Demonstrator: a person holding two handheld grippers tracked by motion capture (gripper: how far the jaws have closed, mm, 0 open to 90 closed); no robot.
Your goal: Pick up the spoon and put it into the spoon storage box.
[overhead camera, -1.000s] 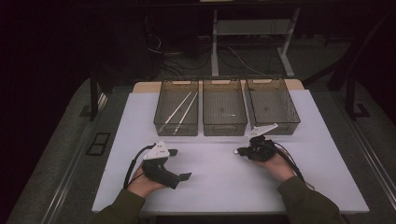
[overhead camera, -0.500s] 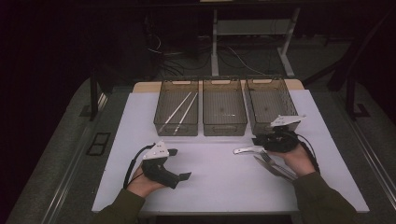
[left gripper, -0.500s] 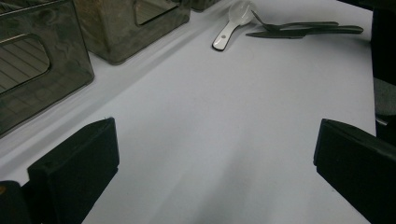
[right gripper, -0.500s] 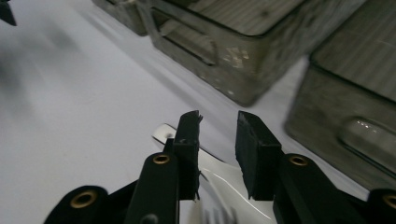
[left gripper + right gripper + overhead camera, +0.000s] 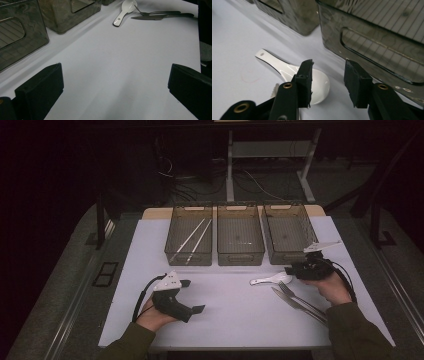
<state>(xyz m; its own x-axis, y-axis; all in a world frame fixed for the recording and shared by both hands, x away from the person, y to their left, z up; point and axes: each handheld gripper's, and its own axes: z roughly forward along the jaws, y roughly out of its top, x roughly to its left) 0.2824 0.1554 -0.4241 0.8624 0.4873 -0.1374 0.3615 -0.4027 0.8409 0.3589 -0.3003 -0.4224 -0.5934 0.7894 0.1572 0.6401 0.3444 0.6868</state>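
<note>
Three smoked bins [image 5: 241, 237] are ranged in a row on the white table [image 5: 230, 315] in the high view; two pale sticks [image 5: 192, 240] are seen in the leftmost. One white spoon [image 5: 270, 280], one fork [image 5: 300, 298] and one knife [image 5: 292, 302] are laid near the right gripper [image 5: 328, 78], whose own view shows it partly parted beside the spoon's bowl. The left gripper [image 5: 112, 85] is spread wide over bare table. No legible writing is resolved.

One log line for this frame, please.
left gripper: open, idle on table | right gripper: open beside white spoon | fork: on table
</note>
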